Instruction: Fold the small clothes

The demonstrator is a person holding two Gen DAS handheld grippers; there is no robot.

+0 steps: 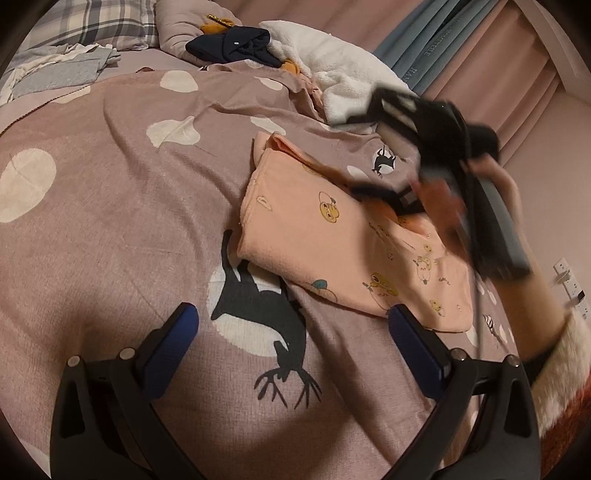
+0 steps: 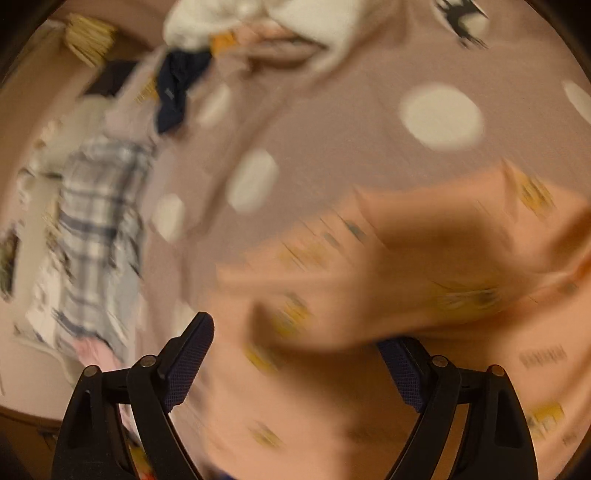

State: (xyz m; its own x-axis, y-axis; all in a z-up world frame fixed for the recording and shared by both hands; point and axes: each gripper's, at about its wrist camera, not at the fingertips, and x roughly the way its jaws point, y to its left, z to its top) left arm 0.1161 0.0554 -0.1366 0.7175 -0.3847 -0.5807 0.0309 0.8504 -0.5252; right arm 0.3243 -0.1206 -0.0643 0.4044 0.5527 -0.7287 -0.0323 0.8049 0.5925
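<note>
Peach baby garment (image 1: 332,240), printed with small yellow cartoon figures, lies folded on the bed cover (image 1: 110,221), right of centre in the left wrist view. The cover is mauve with cream spots and black deer shapes. The left hand-held gripper (image 1: 291,332) hangs above the cover with its blue-padded fingers (image 1: 173,343) spread wide and nothing between them; its right finger sits just at the near edge of the garment. The right hand-held gripper (image 1: 376,155) shows in the same view as a blurred black shape above the far right part of the garment, its fingers apart, with the person's hand (image 1: 495,206) behind it.

In the right wrist view everything is smeared by motion. That gripper (image 2: 303,354) has its fingers (image 2: 188,354) wide apart over the peach garment (image 2: 369,295), which fills the near right of the picture; whether the right finger touches the cloth cannot be told.

At the far side of the bed lie a dark navy garment (image 1: 229,44), a white fluffy blanket (image 1: 332,62), a plaid pillow (image 1: 99,22) and some grey and white clothes (image 1: 55,70) at the far left. Grey-blue curtains (image 1: 432,48) hang at the far right.
</note>
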